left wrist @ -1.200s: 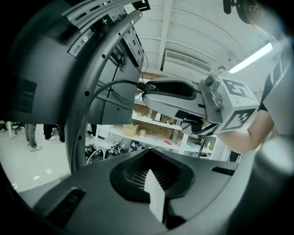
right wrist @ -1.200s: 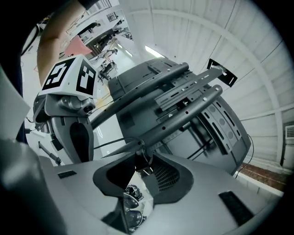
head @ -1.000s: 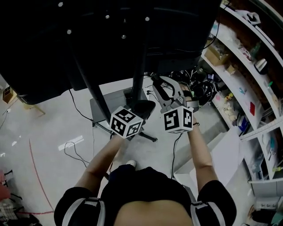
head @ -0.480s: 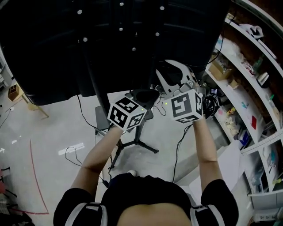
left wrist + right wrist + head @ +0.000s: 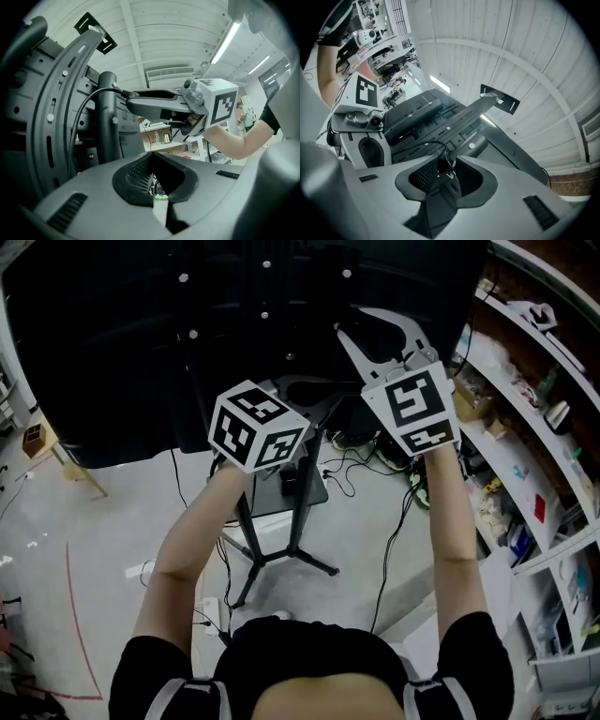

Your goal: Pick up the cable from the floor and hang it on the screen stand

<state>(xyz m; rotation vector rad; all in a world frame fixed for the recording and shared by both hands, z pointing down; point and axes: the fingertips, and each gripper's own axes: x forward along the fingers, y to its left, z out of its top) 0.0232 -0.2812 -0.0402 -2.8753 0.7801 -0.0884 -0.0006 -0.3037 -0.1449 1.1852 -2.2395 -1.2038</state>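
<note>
Both grippers are raised behind the black screen, near its mounting bracket and the stand's post. My right gripper is shut on the black cable, which loops just past its jaws toward the bracket. In the left gripper view the cable arcs from the right gripper's tip down along the bracket. My left gripper is shut on a green-tipped piece of the cable. In the head view the left gripper is left of the right gripper.
The stand's legs spread on the pale floor below me. Loose cables lie on the floor by the shelves at the right. A red line marks the floor at the left.
Both grippers have risen from low beside the stand's post to the back of the screen, the right one higher. The view has tilted up with them.
</note>
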